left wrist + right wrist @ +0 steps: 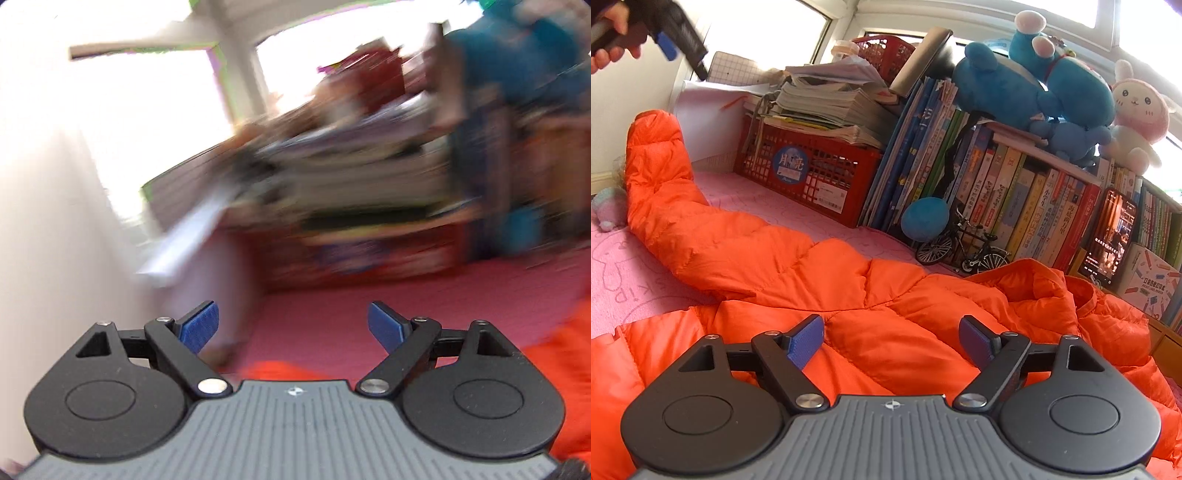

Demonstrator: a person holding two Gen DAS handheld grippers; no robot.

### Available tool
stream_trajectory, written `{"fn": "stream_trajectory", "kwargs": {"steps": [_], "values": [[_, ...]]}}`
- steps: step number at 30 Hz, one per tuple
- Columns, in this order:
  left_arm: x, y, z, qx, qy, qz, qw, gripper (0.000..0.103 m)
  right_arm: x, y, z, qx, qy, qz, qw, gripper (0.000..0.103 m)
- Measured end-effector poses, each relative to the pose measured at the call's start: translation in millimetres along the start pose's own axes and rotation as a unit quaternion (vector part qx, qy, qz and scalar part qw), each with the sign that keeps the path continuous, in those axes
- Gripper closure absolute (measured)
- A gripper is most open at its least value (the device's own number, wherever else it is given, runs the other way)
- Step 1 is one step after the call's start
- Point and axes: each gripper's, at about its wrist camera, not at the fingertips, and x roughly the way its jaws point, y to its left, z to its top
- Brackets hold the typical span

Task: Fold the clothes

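An orange puffer jacket (798,273) lies spread on the pink mat (624,258), its body in the near half of the right wrist view and one sleeve (657,166) running away to the far left, up toward the wall. The collar or hood end bunches at the right, just beside a toy bicycle (964,247) and a row of books (1015,192). A red crate (812,177) stacked with papers stands beyond the sleeve.

The right gripper (892,341) hovers over the jacket's middle with its jaws spread and nothing between them. The left gripper (293,326) is also spread and empty; its own view is badly smeared, so it probably sits over the mat at the jacket's near left edge, though that is hard to confirm. From the right wrist view it shows at the far upper left, held in a hand (609,37), well above the sleeve.

No fold looks made yet. The next move likely calls for the left gripper to come down on the sleeve's far end, pinch it and carry it across the body.
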Motion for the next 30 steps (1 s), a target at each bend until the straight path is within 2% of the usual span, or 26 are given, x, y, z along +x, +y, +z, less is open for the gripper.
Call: {"fn": "stream_trajectory", "kwargs": {"steps": [3,5,7,10,13,16,19,22,27,29,30], "values": [[-15,-46,-42,-0.014,-0.019,-0.083,0.9963,0.011,1,0,0,0.001,-0.001,-0.001,1.0,0.022],[-13,-77,-68,-0.031,-0.008,-0.137,0.99,0.011,1,0,-1,0.001,-0.001,-0.002,1.0,0.021],[3,-102,-87,-0.036,0.019,-0.157,0.9867,0.011,1,1,-1,0.001,-0.001,-0.004,1.0,0.021],[34,-122,-106,-0.024,0.063,-0.125,0.9898,0.013,2,1,-2,0.001,0.001,-0.004,1.0,0.017],[56,-109,-118,-0.022,0.092,-0.071,0.993,0.012,4,1,-2,0.005,0.007,-0.003,1.0,0.016],[66,-80,-126,-0.042,0.097,-0.04,0.9937,0.012,5,2,-3,0.004,0.012,-0.001,1.0,0.015],[69,-62,-128,-0.004,0.09,0.031,0.9954,0.012,5,5,-3,-0.003,0.013,-0.003,1.0,0.014],[79,-48,-125,0.019,0.105,0.094,0.9899,0.017,5,6,-3,-0.007,0.014,-0.003,1.0,0.014],[92,-29,-114,-0.043,0.138,0.129,0.9811,0.018,7,5,-3,-0.007,0.017,-0.002,1.0,0.012],[86,-34,-106,-0.071,0.126,0.124,0.9816,0.02,7,4,-3,-0.007,0.017,-0.002,1.0,0.012],[78,-41,-103,-0.081,0.111,0.1,0.9854,0.02,7,4,-3,-0.007,0.018,-0.002,1.0,0.012]]}}
